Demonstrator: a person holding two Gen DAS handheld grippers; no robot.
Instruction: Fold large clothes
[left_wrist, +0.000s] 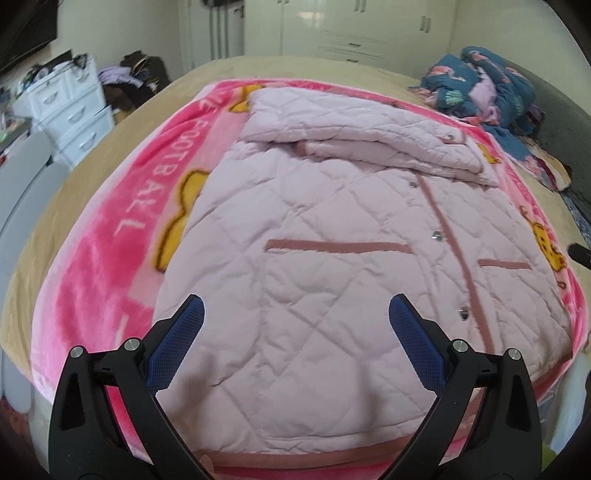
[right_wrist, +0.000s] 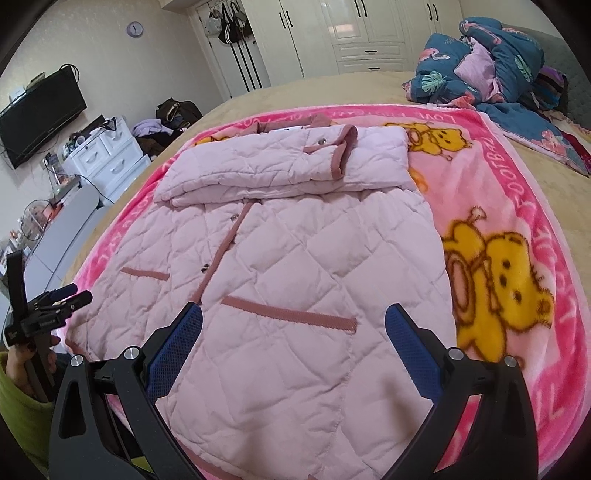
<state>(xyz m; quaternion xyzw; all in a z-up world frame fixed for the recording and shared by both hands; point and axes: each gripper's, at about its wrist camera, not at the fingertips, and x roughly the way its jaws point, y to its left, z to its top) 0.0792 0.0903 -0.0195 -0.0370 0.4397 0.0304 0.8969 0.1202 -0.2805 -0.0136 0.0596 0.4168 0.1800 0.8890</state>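
A pale pink quilted coat (left_wrist: 325, 258) (right_wrist: 295, 266) with darker pink trim and snap buttons lies front up on a pink cartoon blanket (left_wrist: 122, 236) (right_wrist: 517, 206). Its sleeves are folded across the chest at the far end. My left gripper (left_wrist: 295, 314) hovers open above the coat's hem, nothing between its blue pads. My right gripper (right_wrist: 293, 319) is also open, above the hem's right half near a pocket strip. The right wrist view shows the left gripper (right_wrist: 64, 293) at the far left, held in a hand beside the coat's left edge.
The blanket covers a beige bed (left_wrist: 295, 70). A crumpled blue floral quilt (left_wrist: 487, 85) (right_wrist: 487, 62) is piled at the far right. White drawers (right_wrist: 107, 155), a heap of clothes, a wall TV (right_wrist: 40, 114) and white wardrobes (right_wrist: 351, 37) stand beyond the bed.
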